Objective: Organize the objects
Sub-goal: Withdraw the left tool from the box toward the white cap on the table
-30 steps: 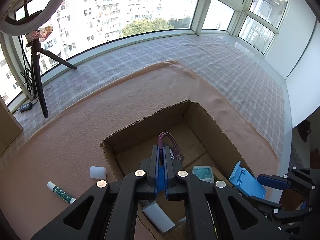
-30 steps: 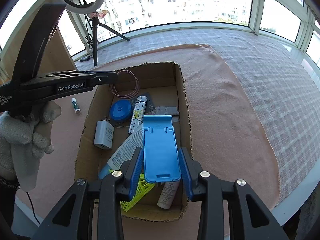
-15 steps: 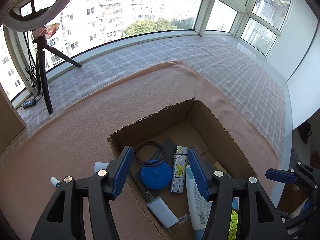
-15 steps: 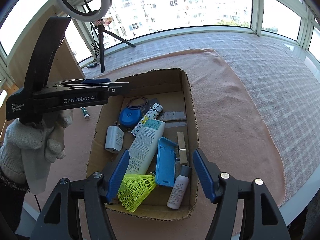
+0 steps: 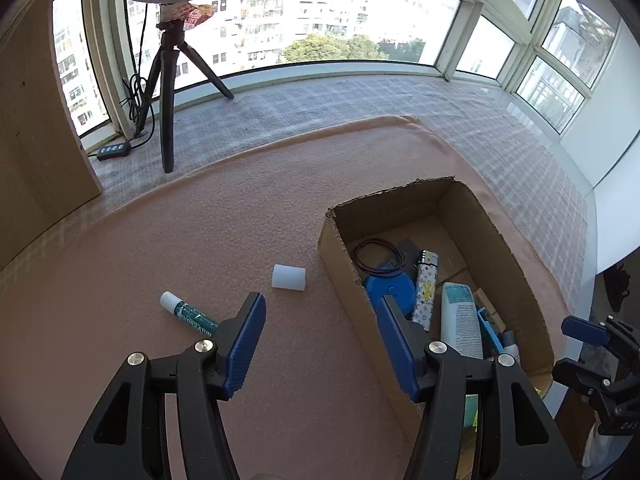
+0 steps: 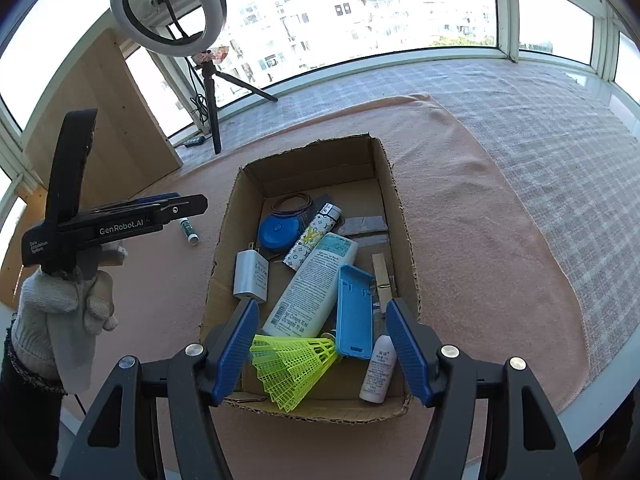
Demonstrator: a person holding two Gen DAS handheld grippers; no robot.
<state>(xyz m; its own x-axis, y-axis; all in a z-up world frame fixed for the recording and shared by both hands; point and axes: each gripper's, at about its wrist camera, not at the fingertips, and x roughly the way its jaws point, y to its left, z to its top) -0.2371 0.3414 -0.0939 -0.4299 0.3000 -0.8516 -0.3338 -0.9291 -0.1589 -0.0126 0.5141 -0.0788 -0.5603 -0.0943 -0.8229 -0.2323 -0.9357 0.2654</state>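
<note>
Both tools gape empty; cardboard box [image 6: 404,216] holds blue stand [image 6: 354,312], shuttlecock [image 6: 292,364].

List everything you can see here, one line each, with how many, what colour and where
cardboard box: 1, brown, on the blanket
blanket: 1, peach, over the checked cloth
lip balm: 1, green and white, on blanket left of box
small roll: 1, white, on blanket beside box
lotion tube: 1, white, in box
phone stand: 1, blue, in box
shuttlecock: 1, yellow-green, in box, near end
charger: 1, white, in box
lighter: 1, patterned, in box
round case: 1, blue, in box
cord loop: 1, dark, far end of box
clothespin: 1, wooden, in box
small bottle: 1, white, in box
ring light: 1, white, on tripod by window
left gripper: jaws open, empty
right gripper: jaws open, empty
gloved hand: 1, white glove
</note>
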